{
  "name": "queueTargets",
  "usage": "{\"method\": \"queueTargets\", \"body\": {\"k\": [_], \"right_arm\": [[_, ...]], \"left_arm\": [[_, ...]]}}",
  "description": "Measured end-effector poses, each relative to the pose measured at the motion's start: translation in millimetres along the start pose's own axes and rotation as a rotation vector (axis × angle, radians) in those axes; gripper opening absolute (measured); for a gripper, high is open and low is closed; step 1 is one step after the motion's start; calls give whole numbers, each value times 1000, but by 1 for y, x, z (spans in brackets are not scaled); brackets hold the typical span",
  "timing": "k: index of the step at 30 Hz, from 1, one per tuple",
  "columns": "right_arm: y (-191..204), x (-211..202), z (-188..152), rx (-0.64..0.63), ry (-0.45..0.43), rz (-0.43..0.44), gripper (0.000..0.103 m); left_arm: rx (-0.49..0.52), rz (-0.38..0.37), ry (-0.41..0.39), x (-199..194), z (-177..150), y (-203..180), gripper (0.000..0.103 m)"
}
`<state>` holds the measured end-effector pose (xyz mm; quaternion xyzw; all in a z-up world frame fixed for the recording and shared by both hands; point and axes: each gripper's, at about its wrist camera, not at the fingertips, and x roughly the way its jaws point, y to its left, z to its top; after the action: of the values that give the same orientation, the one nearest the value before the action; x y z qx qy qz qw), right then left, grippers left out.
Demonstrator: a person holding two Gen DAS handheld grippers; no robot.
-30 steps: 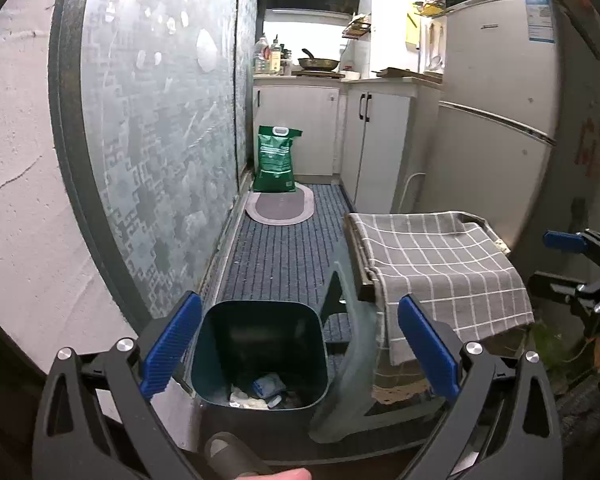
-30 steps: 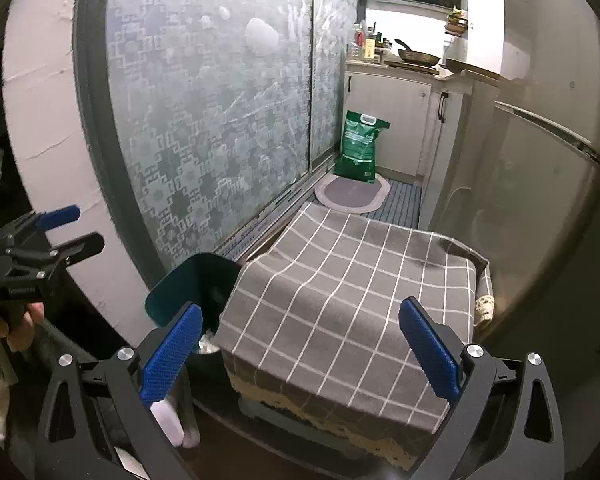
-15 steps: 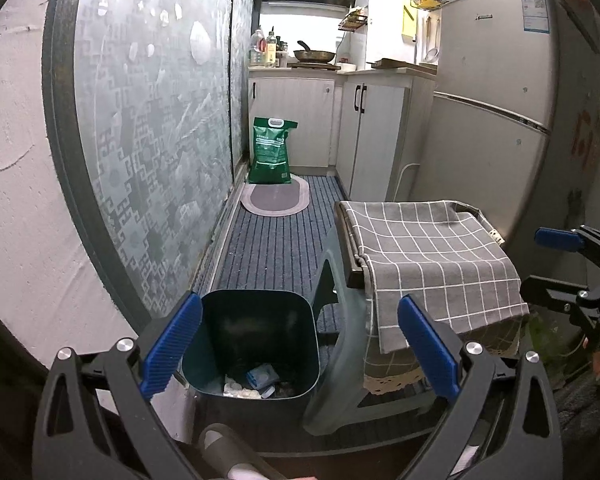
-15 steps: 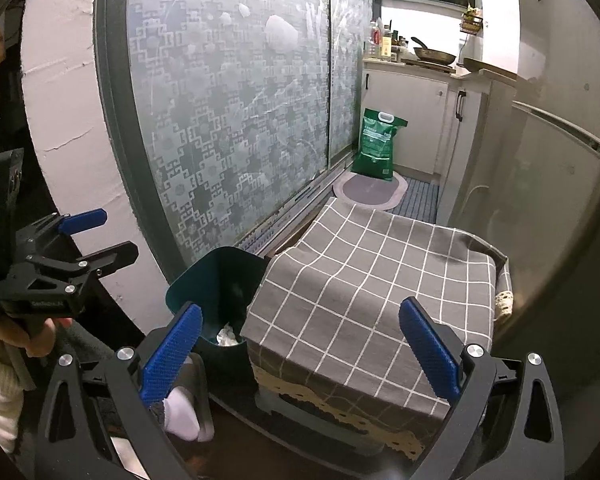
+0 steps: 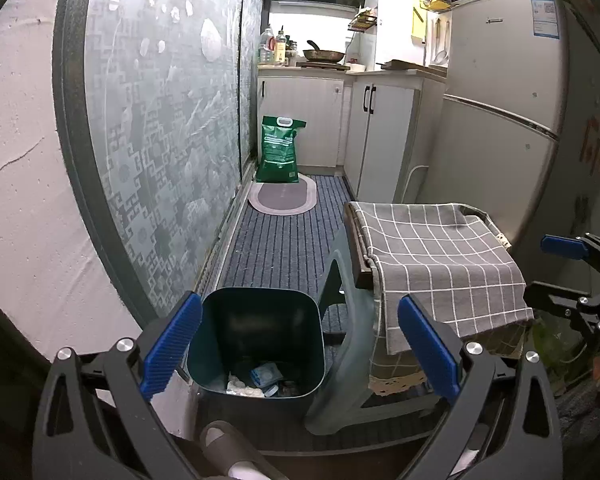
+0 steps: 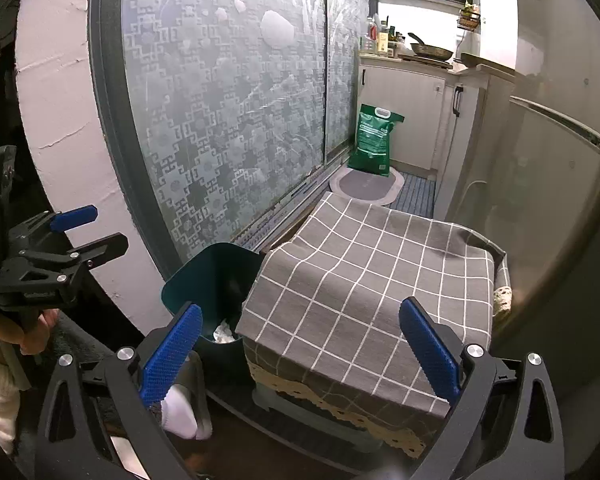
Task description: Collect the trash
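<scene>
The left claw (image 5: 298, 350) is spread wide and holds nothing; between its blue pads (image 5: 172, 344) sits the bin (image 5: 256, 324), a dark teal square pail, open-topped, on the floor at 6 o'clock in the left view. Trash (image 5: 256, 380) lies at its bottom: crumpled white paper and a blue wrapper. The right claw (image 6: 300, 348) is also spread wide and empty, over a grey checked cloth (image 6: 364, 280) that drapes a low stand. From the right view the bin (image 6: 212, 276) stands just beside the cloth at 9 o'clock, white scraps (image 6: 224, 334) showing inside. A pale plastic stool (image 5: 340, 344) is between bin and cloth. Beyond, at 12 o'clock, a striped mat (image 5: 284, 240) runs to an oval rug (image 5: 282, 198) and a green bag (image 5: 280, 148) against white cabinets. A fridge (image 5: 496, 120) stands at 2 o'clock, patterned glass (image 5: 160, 120) at 10.
</scene>
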<state>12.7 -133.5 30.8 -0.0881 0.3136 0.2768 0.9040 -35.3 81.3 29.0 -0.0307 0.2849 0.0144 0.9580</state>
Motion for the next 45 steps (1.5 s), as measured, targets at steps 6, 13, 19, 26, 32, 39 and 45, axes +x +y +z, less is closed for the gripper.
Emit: {"method": "queueTargets", "body": {"k": [6, 13, 19, 26, 32, 39, 45], "right_arm": [[1, 2, -1, -7, 2, 0, 100], [2, 2, -1, -7, 2, 1, 100], [2, 2, -1, -8, 3, 2, 100], [2, 2, -1, -8, 2, 0, 100], [3, 2, -1, -8, 3, 1, 100], [3, 3, -1, -7, 1, 1, 100], [3, 3, -1, -8, 3, 0, 100]], "left_arm": [[0, -4, 1, 0, 0, 0, 100], [0, -4, 2, 1, 0, -1, 100], [2, -4, 2, 1, 0, -2, 100], [5, -4, 5, 0, -2, -3, 100], [5, -6, 5, 0, -2, -3, 100], [4, -5, 6, 0, -2, -3, 100], [3, -6, 6, 1, -2, -3, 100]]}}
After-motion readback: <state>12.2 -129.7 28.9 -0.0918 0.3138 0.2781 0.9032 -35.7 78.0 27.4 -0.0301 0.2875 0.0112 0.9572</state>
